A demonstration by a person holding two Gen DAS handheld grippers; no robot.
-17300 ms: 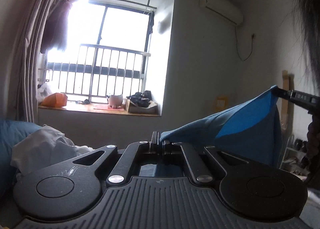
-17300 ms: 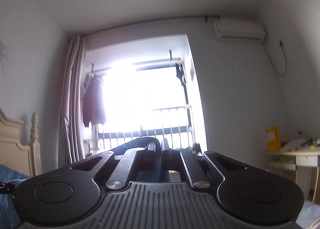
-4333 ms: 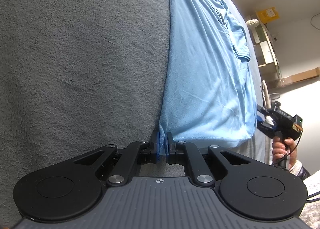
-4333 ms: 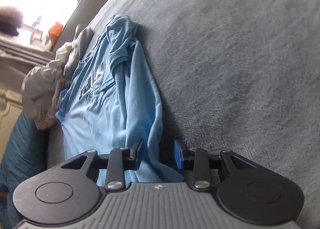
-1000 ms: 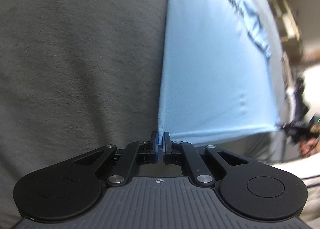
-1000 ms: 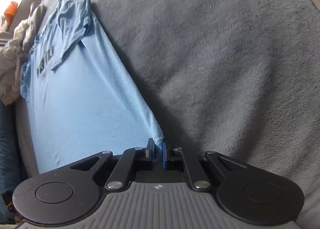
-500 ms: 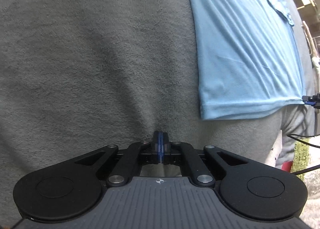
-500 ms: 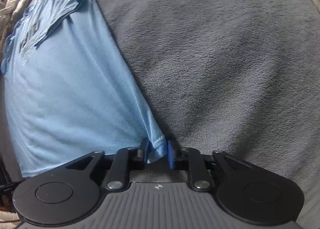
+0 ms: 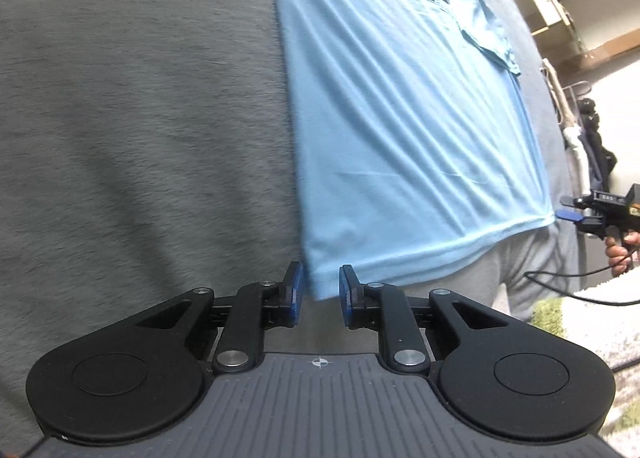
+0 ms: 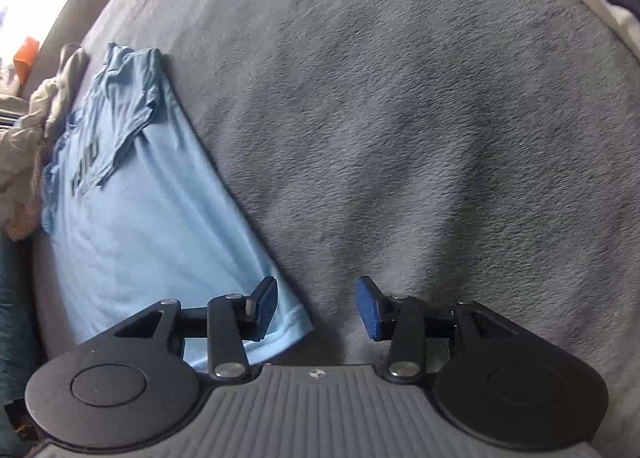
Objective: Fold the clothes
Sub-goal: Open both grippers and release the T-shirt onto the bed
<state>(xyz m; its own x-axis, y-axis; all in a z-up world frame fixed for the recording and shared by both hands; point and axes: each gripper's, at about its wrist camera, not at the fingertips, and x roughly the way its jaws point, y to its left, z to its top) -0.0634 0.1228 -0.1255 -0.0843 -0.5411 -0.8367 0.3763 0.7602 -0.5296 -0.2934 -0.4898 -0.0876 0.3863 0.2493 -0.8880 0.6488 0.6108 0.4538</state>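
A light blue T-shirt [image 9: 408, 130] with dark lettering lies spread flat, front up, on a grey fleece blanket [image 9: 140, 118]. My left gripper [image 9: 319, 294] is open, its blue pads either side of the shirt's near hem corner, not clamping it. The shirt also shows in the right wrist view [image 10: 144, 210]. My right gripper [image 10: 318, 308] is open wide and empty, with the other hem corner lying under its left finger. The right gripper also shows in the left wrist view [image 9: 580, 216], just off the hem's far corner.
The blanket [image 10: 420, 118] covers the bed. Crumpled pale clothes [image 10: 28, 130] lie beyond the shirt's collar. Shelves [image 9: 544, 6] and a shaggy rug [image 9: 592, 322] lie past the bed edge. A cable [image 9: 580, 290] hangs from the right gripper's handle.
Both grippers have opened. The right one let go of the hem corner it still held half a second ago; the left one has moved right, up to its corner.
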